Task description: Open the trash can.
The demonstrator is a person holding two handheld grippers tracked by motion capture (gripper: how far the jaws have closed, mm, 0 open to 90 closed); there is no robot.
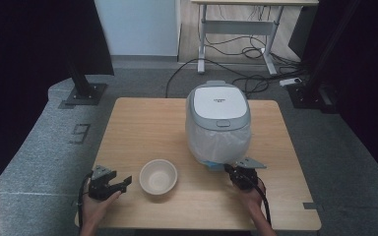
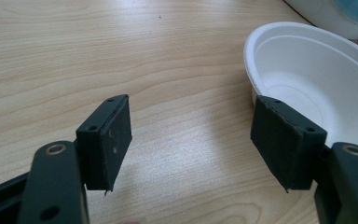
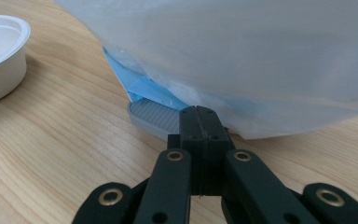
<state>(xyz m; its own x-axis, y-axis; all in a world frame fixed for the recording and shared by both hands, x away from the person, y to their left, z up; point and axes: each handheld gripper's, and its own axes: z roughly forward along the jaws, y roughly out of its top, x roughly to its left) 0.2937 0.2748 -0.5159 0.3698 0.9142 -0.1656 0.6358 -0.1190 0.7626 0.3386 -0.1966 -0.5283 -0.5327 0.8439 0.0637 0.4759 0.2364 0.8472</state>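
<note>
Closed jaws of the right gripper (image 3: 200, 116), pads pressed flat together, nothing between. Tips just short of a grey ribbed pedal (image 3: 154, 116) at the base of a white bin (image 1: 218, 123), wrapped in a translucent plastic bag (image 3: 242, 60) with a blue liner (image 3: 144, 91) showing underneath. Held in a hand (image 1: 250, 196) at the table's near right edge.

Wide-open jaws on the left gripper (image 2: 191, 135), bare wood between the pads. One pad just beside the rim of a white bowl (image 2: 317, 79), empty, upright. Seen from above: bowl (image 1: 158, 178) near the front of the wooden table (image 1: 142, 123), between both grippers; left gripper (image 1: 120, 184) close at its left; bin behind and right.
</note>
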